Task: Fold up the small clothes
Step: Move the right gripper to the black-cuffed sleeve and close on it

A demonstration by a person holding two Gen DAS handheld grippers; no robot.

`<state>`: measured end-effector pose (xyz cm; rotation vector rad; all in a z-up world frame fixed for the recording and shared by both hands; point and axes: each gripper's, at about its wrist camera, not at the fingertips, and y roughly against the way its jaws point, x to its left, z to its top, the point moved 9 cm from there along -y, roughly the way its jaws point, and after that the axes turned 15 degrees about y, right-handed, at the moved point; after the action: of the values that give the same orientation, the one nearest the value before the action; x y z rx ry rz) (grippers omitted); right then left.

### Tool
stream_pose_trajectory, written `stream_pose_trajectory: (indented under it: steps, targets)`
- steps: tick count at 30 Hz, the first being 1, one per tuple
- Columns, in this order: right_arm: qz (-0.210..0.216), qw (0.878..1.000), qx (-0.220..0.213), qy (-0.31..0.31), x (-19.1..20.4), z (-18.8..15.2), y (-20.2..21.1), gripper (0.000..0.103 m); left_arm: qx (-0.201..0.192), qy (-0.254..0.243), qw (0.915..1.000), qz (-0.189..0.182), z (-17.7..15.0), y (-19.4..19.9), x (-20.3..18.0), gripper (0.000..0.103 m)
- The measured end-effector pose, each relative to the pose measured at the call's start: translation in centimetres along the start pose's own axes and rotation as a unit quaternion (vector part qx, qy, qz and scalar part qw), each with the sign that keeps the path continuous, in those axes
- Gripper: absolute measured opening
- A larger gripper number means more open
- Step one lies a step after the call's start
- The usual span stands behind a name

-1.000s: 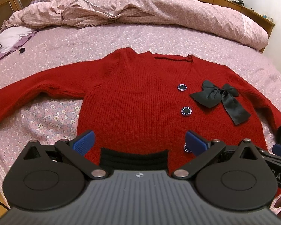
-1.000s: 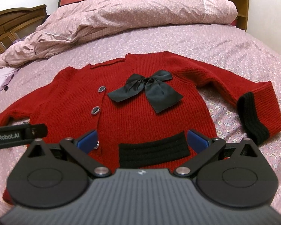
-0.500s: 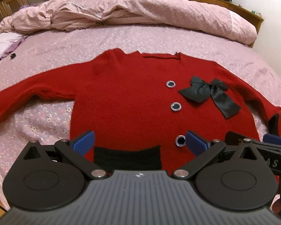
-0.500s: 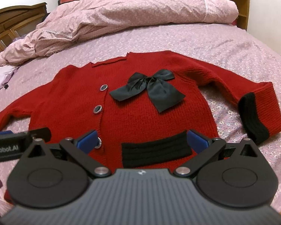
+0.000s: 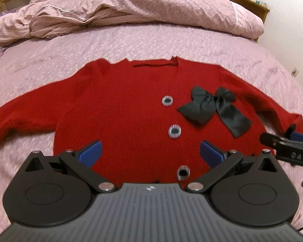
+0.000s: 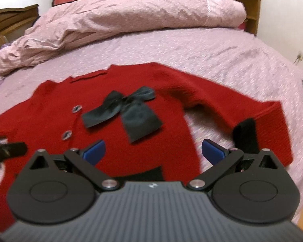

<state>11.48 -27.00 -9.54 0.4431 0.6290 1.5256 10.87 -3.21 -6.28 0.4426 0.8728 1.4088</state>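
Left gripper (image 5: 150, 151) jaws spread wide, right gripper (image 6: 153, 150) alongside, jaws likewise apart, both empty

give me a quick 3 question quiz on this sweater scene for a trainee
1. True or false: both grippers are open.
2. How many buttons show on the red sweater in the left wrist view?
3. The black bow lies: A) on the sweater's chest B) on the duvet C) in a gripper.

Key:
1. True: the left gripper and right gripper hold nothing.
2. Three.
3. A.
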Motion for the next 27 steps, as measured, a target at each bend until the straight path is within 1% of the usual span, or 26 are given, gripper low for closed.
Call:
stream_pose_trajectory:
  steps: [6,9,10,13,15,20,24,27]
  targets:
    - [-0.014,1.0,0.005,-0.023,-3.8,0.7,-1.7,0.103,-0.007,-0.021,0.9995,0.022,3.1,-3.6,-1.3,0.103]
    - [-0.014,0.999,0.018,-0.041,-5.7,0.4,-3.0,0.103,-0.01,-0.025,0.9996,0.013,3.9,-5.4,-2.3,0.103]
    - [-0.022,0.999,0.022,-0.044,-6.5,0.4,-3.3,0.103,-0.01,-0.028,0.9995,0.008,4.0,-5.9,-2.8,0.103]
    - [-0.04,0.998,0.031,-0.047,-8.6,0.4,-4.2,0.103,-0.007,-0.054,0.9982,-0.024,3.7,-7.5,-5.0,0.103]
    - [-0.048,0.997,0.035,-0.047,-9.9,0.3,-4.6,0.103,0.005,-0.064,0.9974,-0.031,3.2,-8.7,-6.0,0.103]
    - [-0.047,0.995,0.052,-0.065,-13.4,0.1,-6.9,0.103,0.013,-0.068,0.9972,-0.029,2.1,-11.1,-7.0,0.103]
    - [-0.062,0.994,0.053,-0.074,-16.2,0.1,-8.4,0.103,0.005,-0.077,0.9962,-0.04,2.2,-12.6,-7.2,0.103]
    - [-0.051,0.995,0.05,-0.075,-17.6,0.2,-9.8,0.103,0.014,-0.067,0.9973,-0.025,2.1,-14.1,-6.8,0.103]
